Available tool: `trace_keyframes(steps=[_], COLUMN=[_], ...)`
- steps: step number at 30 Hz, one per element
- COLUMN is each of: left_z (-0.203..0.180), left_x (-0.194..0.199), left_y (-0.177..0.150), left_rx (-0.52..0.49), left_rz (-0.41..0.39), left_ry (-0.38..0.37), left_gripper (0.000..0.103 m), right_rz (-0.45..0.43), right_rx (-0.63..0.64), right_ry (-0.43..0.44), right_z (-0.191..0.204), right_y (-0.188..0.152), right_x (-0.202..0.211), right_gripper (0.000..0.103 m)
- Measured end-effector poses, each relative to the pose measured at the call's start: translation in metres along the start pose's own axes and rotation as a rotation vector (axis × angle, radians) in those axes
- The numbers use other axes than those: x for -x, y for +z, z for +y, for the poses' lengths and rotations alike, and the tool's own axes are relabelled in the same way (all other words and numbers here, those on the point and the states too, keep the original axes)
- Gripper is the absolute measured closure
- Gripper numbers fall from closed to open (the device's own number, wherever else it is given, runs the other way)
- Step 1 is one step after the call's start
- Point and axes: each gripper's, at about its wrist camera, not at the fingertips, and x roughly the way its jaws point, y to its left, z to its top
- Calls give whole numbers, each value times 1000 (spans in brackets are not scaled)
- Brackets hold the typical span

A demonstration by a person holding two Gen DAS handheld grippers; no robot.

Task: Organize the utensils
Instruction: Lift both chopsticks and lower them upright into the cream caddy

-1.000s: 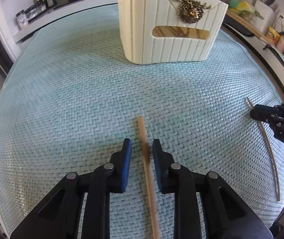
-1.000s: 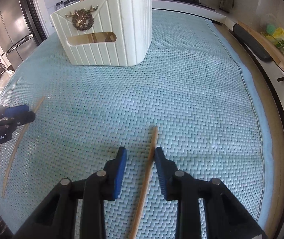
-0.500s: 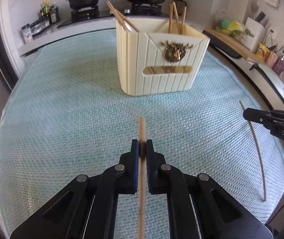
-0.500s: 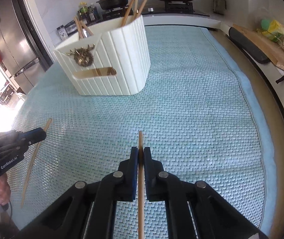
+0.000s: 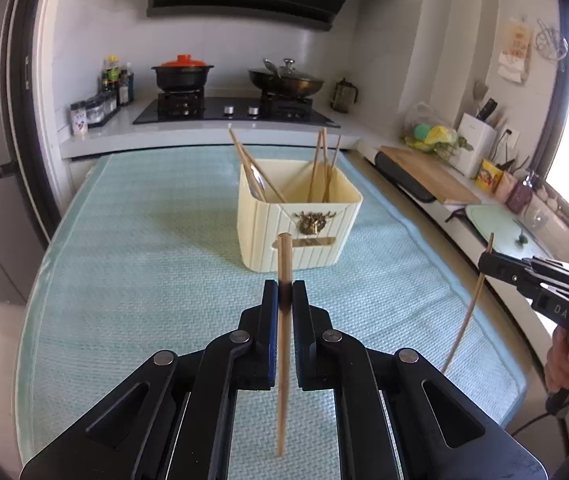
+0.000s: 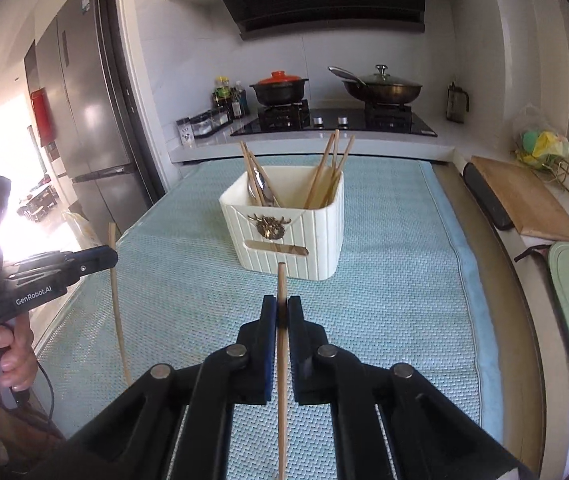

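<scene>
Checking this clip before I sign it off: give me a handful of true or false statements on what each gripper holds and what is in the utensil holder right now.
1. The left gripper is shut on a wooden chopstick. True.
2. The right gripper is open and empty. False: it is shut on a second chopstick.
3. Both held chopsticks lie flat on the mat. False: both are lifted clear of the light blue woven mat.
4. The cream utensil holder already holds several chopsticks standing in it. True.
5. The holder has tipped onto its side. False: it stands upright on the mat.
</scene>
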Motion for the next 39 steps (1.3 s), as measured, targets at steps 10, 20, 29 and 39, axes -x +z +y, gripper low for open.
trace_keyframes(steps=[10, 20, 29, 39], left_z=[-7, -15, -23, -21], left_x=[26, 38, 29, 13], left_y=[5, 24, 27, 30], left_rx=[23, 7, -34, -54], left_rz=[-74, -137, -133, -118], left_ry=[-14, -10, 28, 66], left_gripper=[99, 99, 99, 99], right_rz=[-126, -186, -189, -175], right_rx=[55, 85, 95, 97], right_ry=[-34, -32, -34, -35], right_z=[22, 34, 34, 31], right_y=[10, 26, 34, 45], right_x=[45, 60, 59, 50], right_gripper=[97, 97, 97, 97])
